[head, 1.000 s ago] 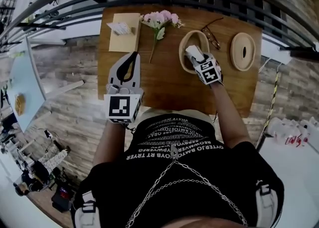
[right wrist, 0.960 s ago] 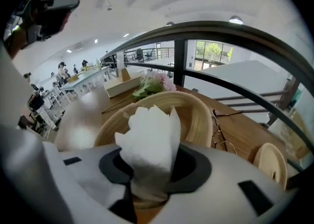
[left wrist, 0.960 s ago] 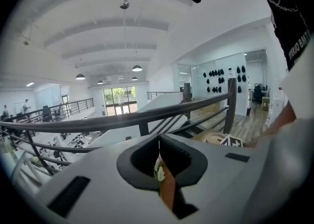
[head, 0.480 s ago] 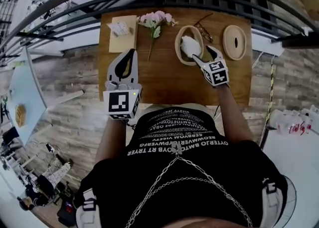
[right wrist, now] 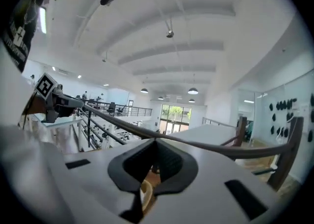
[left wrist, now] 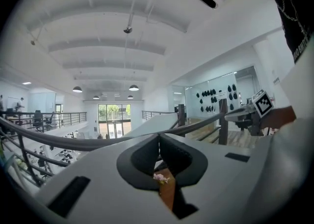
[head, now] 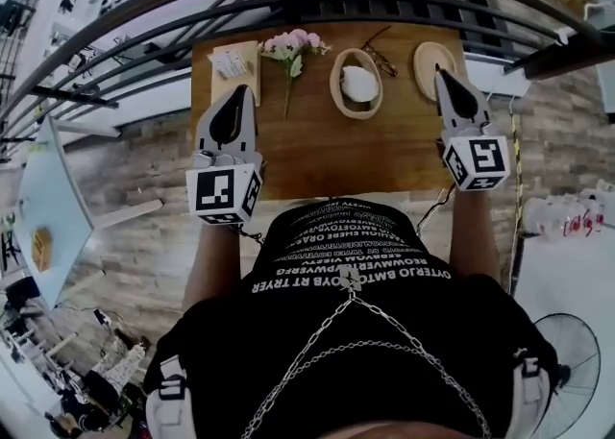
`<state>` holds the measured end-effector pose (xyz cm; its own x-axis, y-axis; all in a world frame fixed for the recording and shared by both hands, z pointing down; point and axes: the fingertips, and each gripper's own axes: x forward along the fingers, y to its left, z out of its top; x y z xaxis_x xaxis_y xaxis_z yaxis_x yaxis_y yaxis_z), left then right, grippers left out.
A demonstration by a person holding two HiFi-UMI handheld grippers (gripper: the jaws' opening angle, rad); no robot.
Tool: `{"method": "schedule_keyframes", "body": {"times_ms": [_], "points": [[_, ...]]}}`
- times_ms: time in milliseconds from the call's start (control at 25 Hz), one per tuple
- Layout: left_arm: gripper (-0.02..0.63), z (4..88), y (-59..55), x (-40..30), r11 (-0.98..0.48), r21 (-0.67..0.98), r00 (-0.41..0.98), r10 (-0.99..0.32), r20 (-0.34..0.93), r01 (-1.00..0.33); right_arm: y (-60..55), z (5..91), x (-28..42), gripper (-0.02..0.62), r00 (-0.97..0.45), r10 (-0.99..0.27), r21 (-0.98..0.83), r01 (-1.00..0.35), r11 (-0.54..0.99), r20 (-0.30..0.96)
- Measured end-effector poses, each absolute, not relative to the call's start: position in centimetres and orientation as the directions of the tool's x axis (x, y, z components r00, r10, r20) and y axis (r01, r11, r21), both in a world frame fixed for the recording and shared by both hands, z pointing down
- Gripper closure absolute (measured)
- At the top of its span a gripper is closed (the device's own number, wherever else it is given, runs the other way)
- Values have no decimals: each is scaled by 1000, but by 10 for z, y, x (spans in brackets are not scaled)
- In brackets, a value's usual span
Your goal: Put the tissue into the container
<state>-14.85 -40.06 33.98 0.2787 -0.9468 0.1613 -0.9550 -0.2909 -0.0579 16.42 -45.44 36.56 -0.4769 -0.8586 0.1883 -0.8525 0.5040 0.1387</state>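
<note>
The white tissue [head: 360, 83] lies crumpled inside the oval wooden container [head: 336, 91] at the far middle of the wooden table [head: 327, 154]. My right gripper [head: 442, 73] is raised to the right of the container, over the round wooden lid [head: 426, 64]. Its jaws have just been closing and stand shut with nothing between them [right wrist: 156, 141]. My left gripper [head: 242, 91] hovers over the table's left part, shut and empty [left wrist: 158, 136]. Both grippers point nearly level, out past the railing.
A bunch of pink flowers [head: 292, 46] lies left of the container, and a tissue pack on a wooden tray [head: 232, 65] sits at the far left corner. Glasses [head: 380, 56] lie between container and lid. A dark railing [head: 317, 0] runs behind the table.
The right gripper let go of the tissue in the container, rose and swung right, and its jaws opened then closed. The left gripper rose a little.
</note>
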Motion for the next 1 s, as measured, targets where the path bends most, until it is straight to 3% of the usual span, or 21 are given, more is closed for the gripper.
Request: {"method": "schedule_keyframes", "body": {"times_ms": [280,1000], "points": [[577,291,-385,-140,-320,-186,311,-947,77,-929,-412,293,186,581,-421,-900,186,-881,436,114],[577,297,-383,-120,-391,-126,385,-920,69,-912,-393,307,170,581,-438,-880,159,-870,467,183]]}}
